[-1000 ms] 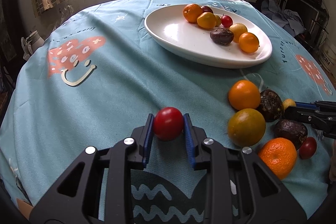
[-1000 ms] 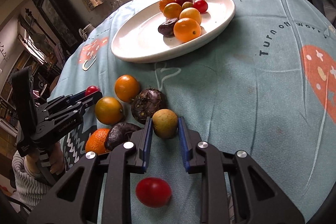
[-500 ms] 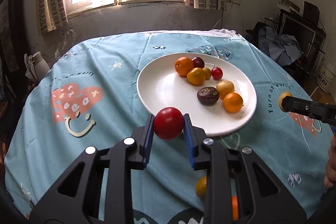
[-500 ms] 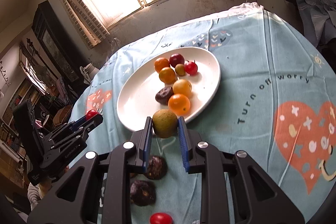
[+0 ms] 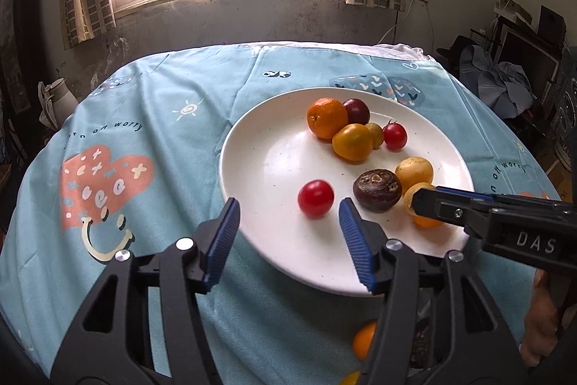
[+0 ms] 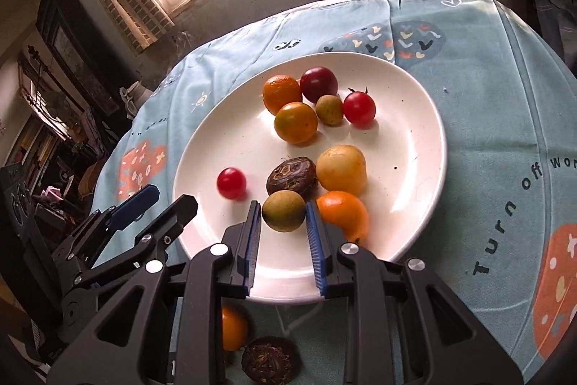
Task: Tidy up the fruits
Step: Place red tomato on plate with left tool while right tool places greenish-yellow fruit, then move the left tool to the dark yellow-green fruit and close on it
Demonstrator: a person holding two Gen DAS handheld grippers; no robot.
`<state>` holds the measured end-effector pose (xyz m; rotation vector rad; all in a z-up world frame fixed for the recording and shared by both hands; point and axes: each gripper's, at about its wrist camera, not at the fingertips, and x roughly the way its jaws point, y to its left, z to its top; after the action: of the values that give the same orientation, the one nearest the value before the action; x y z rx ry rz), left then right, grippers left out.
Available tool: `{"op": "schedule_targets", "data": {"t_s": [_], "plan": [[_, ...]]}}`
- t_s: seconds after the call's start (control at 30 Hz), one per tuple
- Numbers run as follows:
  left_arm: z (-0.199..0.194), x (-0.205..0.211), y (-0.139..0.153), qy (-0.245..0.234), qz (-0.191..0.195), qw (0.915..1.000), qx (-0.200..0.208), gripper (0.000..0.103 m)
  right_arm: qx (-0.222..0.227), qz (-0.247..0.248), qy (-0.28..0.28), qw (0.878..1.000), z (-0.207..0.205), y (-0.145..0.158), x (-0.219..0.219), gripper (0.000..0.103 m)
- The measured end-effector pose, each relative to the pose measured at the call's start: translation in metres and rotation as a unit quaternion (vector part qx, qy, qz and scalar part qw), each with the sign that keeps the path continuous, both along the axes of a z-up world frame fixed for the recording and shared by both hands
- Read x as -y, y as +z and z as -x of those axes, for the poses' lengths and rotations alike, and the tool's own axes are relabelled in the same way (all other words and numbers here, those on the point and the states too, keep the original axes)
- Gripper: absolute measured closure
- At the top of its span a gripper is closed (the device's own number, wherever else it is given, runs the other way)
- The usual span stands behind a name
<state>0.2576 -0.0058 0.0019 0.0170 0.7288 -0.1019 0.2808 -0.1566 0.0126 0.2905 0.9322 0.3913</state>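
A white plate [image 5: 274, 150] [image 6: 223, 139] on the blue tablecloth holds several fruits: oranges, a dark plum, a wrinkled brown fruit [image 5: 377, 190] and cherry tomatoes. My left gripper [image 5: 290, 208] hovers over the plate's near rim with its jaws opening. The red tomato [image 5: 315, 198] [image 6: 231, 183] lies loose on the plate just beyond its pads, touching neither. My right gripper [image 6: 283, 204] is shut on a small yellow-green fruit [image 6: 283, 210] above the plate's near side, next to an orange [image 6: 342, 210]. In the left wrist view the right gripper [image 5: 418, 201] comes in from the right.
Loose fruit lies on the cloth below the grippers: an orange [image 6: 232, 327] [image 5: 364, 338] and a dark wrinkled fruit [image 6: 268, 361]. A person's hand [image 5: 541, 331] shows at the right edge. The table's far edge meets a wall under a bright window; clutter stands at both sides.
Both grippers rose from the loose fruit and moved over the plate. The left jaws opened and the red tomato now lies on the plate. The right gripper still holds its fruit.
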Motion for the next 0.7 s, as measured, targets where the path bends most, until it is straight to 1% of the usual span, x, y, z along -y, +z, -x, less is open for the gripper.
{"op": "schedule_targets", "data": {"t_s": [0.03, 0.07, 0.13, 0.2, 0.23, 0.3, 0.33, 0.37, 0.5, 0.6, 0.63, 0.7], "plan": [[0.001, -0.001, 0.001, -0.001, 0.003, 1.0000, 0.002, 0.043, 0.004, -0.005, -0.002, 1.000, 0.002, 0.003, 0.002, 0.077], [0.004, -0.001, 0.003, 0.000, 0.004, 1.0000, 0.005, 0.039, 0.009, -0.008, -0.003, 1.000, 0.006, 0.006, 0.004, 0.077], [0.010, -0.003, 0.005, 0.006, -0.005, 0.9999, 0.014, 0.034, 0.018, -0.016, 0.002, 1.000, 0.012, 0.013, 0.005, 0.077], [0.018, -0.007, 0.006, 0.013, -0.012, 0.9996, 0.020, 0.032, 0.026, -0.020, 0.001, 0.999, 0.021, 0.018, 0.007, 0.077], [0.021, -0.010, 0.007, 0.017, -0.011, 0.9996, 0.020, 0.030, 0.028, -0.022, 0.003, 0.999, 0.027, 0.020, 0.008, 0.074], [0.029, -0.016, 0.006, 0.023, 0.001, 0.9996, 0.015, 0.028, 0.033, -0.028, 0.000, 0.999, 0.043, 0.021, 0.017, 0.065], [0.033, -0.018, 0.005, 0.023, 0.006, 0.9997, 0.010, 0.028, 0.037, -0.031, -0.005, 0.999, 0.051, 0.022, 0.022, 0.052], [0.038, -0.019, 0.004, 0.024, 0.007, 0.9997, 0.007, 0.028, 0.045, -0.034, -0.011, 0.998, 0.061, 0.022, 0.028, 0.047], [0.069, -0.018, -0.002, 0.020, -0.005, 0.9998, 0.004, 0.027, 0.070, -0.030, -0.021, 0.997, 0.100, 0.021, 0.044, 0.047], [0.091, -0.013, -0.003, 0.013, -0.016, 0.9997, 0.016, 0.021, 0.063, -0.029, -0.029, 0.997, 0.117, 0.014, 0.053, 0.047], [0.097, -0.011, -0.003, 0.008, -0.018, 0.9996, 0.019, 0.019, 0.057, -0.035, -0.033, 0.997, 0.121, 0.010, 0.056, 0.043], [0.107, -0.007, -0.004, -0.002, -0.026, 0.9994, 0.021, 0.019, 0.041, -0.043, -0.043, 0.997, 0.126, 0.005, 0.063, 0.042]]}}
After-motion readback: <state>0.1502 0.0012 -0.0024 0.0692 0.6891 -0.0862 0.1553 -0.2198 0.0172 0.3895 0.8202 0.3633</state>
